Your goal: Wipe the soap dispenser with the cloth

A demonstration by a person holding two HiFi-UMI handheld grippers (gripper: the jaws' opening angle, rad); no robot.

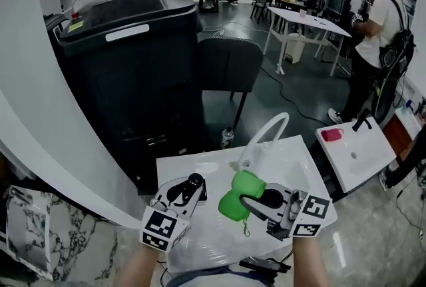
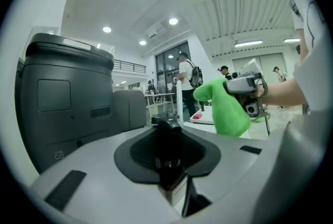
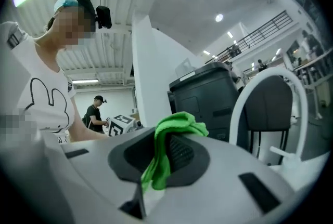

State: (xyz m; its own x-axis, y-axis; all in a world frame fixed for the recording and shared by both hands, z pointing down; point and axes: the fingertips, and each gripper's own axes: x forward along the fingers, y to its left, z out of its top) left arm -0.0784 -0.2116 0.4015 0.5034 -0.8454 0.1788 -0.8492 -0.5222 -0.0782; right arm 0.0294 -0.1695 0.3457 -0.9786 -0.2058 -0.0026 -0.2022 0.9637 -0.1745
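Observation:
The soap dispenser [image 1: 194,184] is a dark bottle with a black pump head, held above the left part of the white basin top [image 1: 293,162]. My left gripper [image 1: 190,188] is shut on it. In the left gripper view the bottle [image 2: 169,158] stands upright between the jaws. My right gripper [image 1: 249,203] is shut on a bright green cloth [image 1: 238,194], which bunches out ahead of the jaws a little right of the dispenser, apart from it. The right gripper view shows the cloth [image 3: 165,153] pinched between the pads and draped over the top.
A white arched faucet [image 1: 267,132] rises at the back of the basin top. A big black machine [image 1: 126,72] and a dark chair [image 1: 229,62] stand beyond. A second white basin [image 1: 356,156] with a pink item [image 1: 331,134] sits at right. People stand farther off.

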